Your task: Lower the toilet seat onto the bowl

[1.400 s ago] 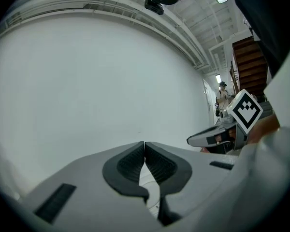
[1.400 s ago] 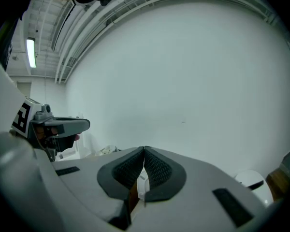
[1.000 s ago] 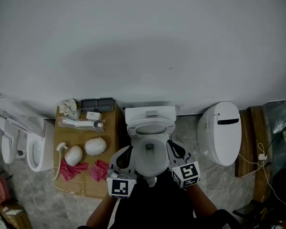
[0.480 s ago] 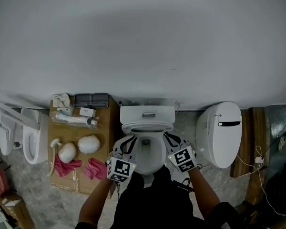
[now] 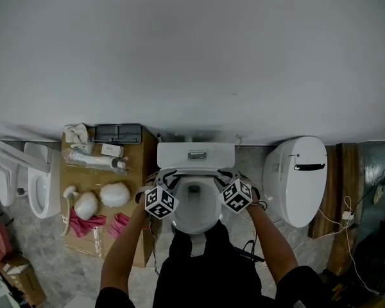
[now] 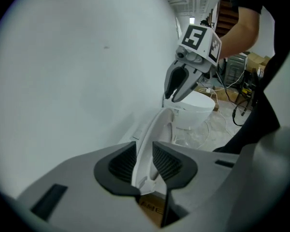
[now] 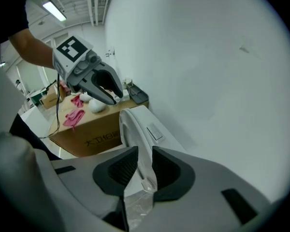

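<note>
The white toilet [image 5: 196, 154] stands against the wall with its bowl [image 5: 196, 213] uncovered. Its seat [image 5: 196, 172] is raised near the tank. My left gripper [image 5: 168, 181] is at the seat's left edge and my right gripper [image 5: 224, 178] at its right edge, both pointing steeply down. In the left gripper view the seat rim [image 6: 157, 129] runs between the pads of my left gripper [image 6: 144, 153], with a slit of room beside it. My right gripper [image 7: 139, 163] has just been opening its jaws, and the seat rim [image 7: 130, 129] lies between them, not pinched.
A second toilet [image 5: 296, 178] with its lid down stands to the right, with cables [image 5: 346, 213] on the floor beyond. A cardboard box [image 5: 144, 172] on the left carries pink gloves [image 5: 83, 223], white bundles and a black case [image 5: 117, 133]. Another toilet [image 5: 35, 188] is at far left.
Both grippers have dropped and moved from beside the front of the bowl up to the sides of the raised seat near the tank. The seat has not visibly moved.
</note>
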The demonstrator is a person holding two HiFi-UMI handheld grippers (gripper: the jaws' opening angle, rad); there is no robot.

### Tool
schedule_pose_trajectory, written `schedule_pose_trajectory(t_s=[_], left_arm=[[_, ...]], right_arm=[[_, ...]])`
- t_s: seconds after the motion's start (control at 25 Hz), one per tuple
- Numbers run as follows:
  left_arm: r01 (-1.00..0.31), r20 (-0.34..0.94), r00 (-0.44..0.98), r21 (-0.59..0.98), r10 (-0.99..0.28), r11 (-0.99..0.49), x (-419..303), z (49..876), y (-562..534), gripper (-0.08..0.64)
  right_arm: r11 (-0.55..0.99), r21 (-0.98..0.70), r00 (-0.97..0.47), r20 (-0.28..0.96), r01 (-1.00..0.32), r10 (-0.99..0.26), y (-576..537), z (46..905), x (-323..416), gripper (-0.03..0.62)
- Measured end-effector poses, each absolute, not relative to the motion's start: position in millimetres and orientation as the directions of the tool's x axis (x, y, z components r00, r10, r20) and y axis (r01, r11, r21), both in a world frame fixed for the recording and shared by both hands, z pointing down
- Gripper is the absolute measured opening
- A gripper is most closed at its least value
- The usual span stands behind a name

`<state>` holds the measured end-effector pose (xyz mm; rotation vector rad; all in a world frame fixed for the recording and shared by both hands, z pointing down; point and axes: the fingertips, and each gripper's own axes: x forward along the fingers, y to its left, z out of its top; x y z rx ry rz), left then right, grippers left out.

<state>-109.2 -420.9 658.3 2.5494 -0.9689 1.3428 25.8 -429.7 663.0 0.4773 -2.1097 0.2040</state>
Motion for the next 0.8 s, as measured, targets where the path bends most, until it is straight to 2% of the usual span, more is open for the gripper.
schedule_pose_trajectory(t_s=[0.36,0.48,0.8], left_arm=[[-0.433,0.865,0.354,-0.186,-0.356,-0.882,-110,705,-431,0.115],[-0.417,0.869,0.348,-0.192,-0.351,-0.889,-110,710,-431,0.110],[-0.417,0.861,0.358,-0.198,-0.361,-0.887,-111,707,-430,0.106]], right_arm=[[0.953,0.069,-0.415,0.889,-0.294,-0.193,-442,705,28,0.098],[0.958,0.076,-0.413,0.891,-0.277,-0.190,-444,710,29,0.078],[0.964,0.089,-0.405,0.895,-0.251,-0.188,-436,710,30,0.078]])
